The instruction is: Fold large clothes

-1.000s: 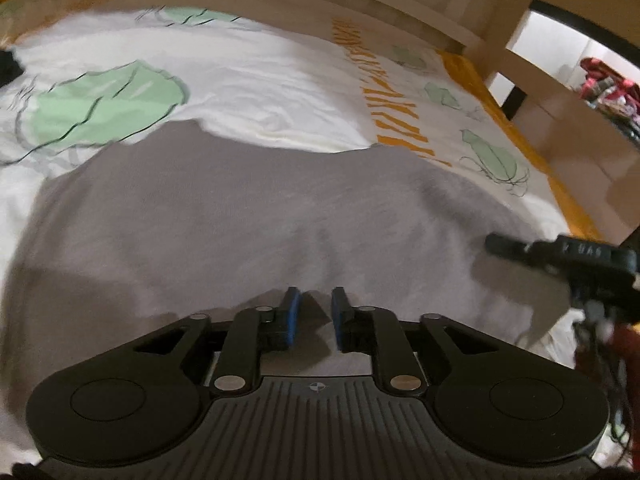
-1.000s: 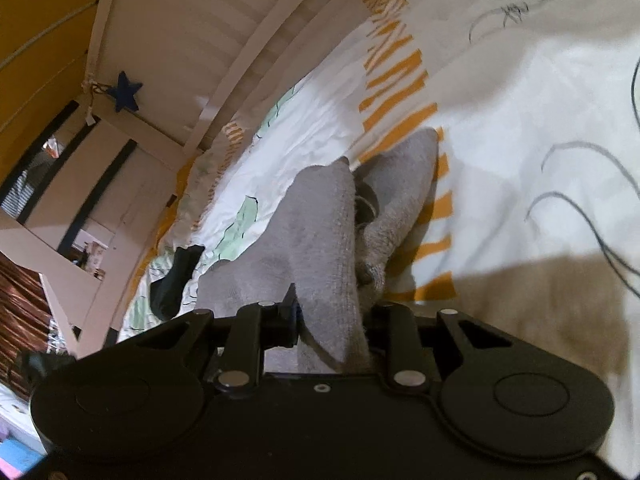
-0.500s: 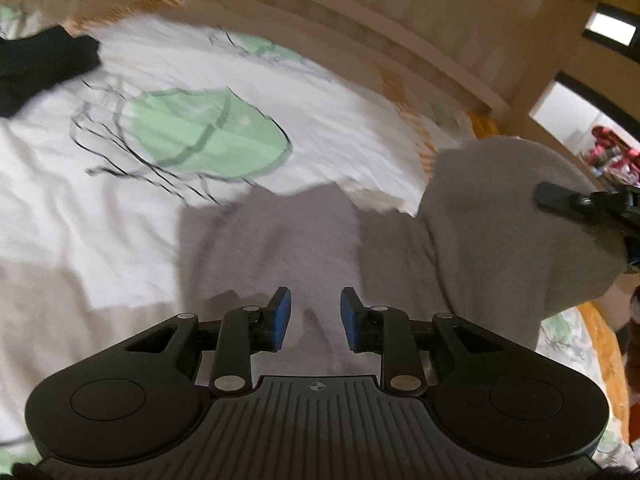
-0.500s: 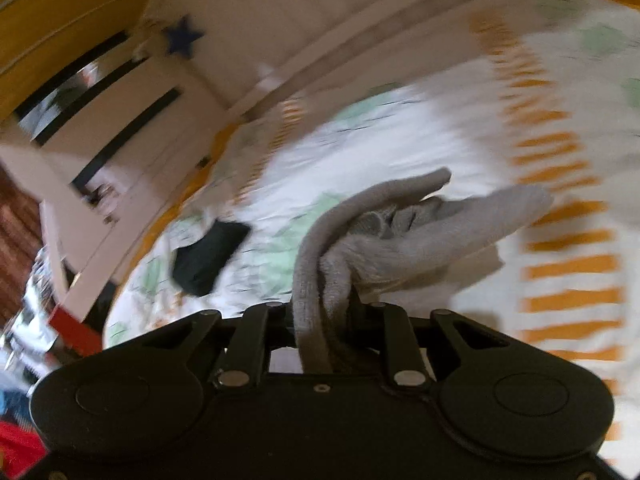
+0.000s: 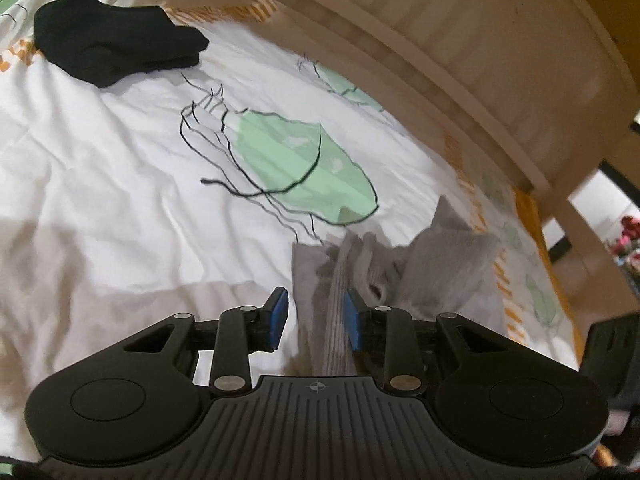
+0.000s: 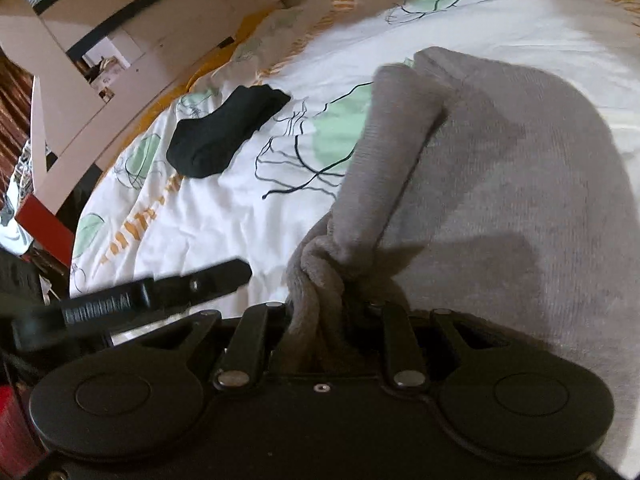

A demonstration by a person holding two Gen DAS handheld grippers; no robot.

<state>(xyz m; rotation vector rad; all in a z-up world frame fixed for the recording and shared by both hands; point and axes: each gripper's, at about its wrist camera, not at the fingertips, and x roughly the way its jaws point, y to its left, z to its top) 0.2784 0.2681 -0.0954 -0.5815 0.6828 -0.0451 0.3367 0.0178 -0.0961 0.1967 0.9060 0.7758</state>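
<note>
Grey garment (image 6: pixel 500 184) apparently between gripper (image 6: pixel 326 316) fingers.

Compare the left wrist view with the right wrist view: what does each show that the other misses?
Only the left wrist view shows the left gripper with blue pads, jaws open around a grey fabric edge, and the bed's slatted rail. Only the right wrist view shows the right gripper shut on a bunched fold, and a red object. Both show the grey garment, black folded garment, and leaf-print bedsheet.

Black garment (image 5: pixel 116 34) on leaf-print bedsheet (image 5: pixel 120 168)
</note>
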